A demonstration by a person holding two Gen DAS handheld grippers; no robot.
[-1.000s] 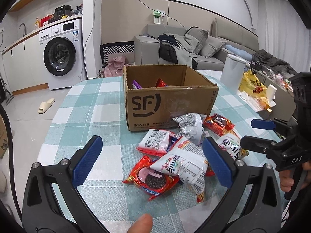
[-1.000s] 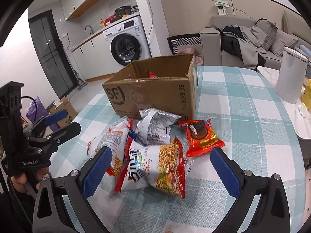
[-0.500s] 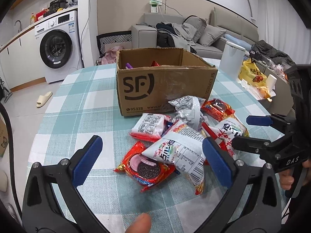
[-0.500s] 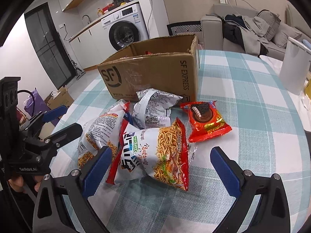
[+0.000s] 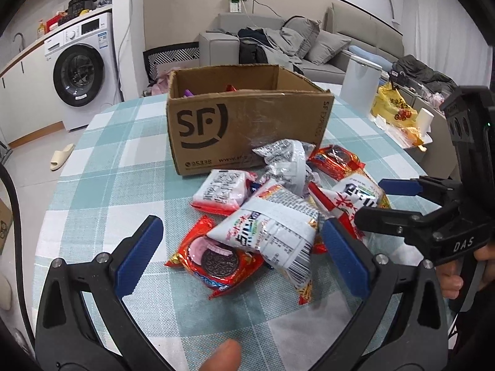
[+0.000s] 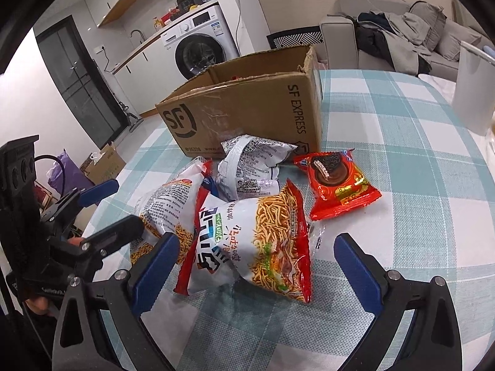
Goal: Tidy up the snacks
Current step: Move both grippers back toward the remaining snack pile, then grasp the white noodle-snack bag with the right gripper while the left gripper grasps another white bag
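1. Your left gripper (image 5: 241, 255) hangs over the near end of the snack pile with its jaws spread wide and nothing held.
2. Your right gripper (image 6: 255, 267) is likewise wide open and empty, straddling the big noodle bag (image 6: 263, 241).
3. Between the left fingers lie a red cookie pack (image 5: 213, 259) and, partly over it, a white noodle bag (image 5: 272, 232).
4. Just beyond sit a small white-and-pink pack (image 5: 222, 191), a crumpled silver bag (image 5: 284, 160) and a second red cookie pack (image 6: 337, 185).
5. Behind the pile stands the open cardboard box (image 5: 247, 123) on the checked tablecloth (image 5: 123, 170), the silver bag touching its front.
6. Far off are a washing machine (image 5: 83, 74) and a sofa (image 5: 278, 43).
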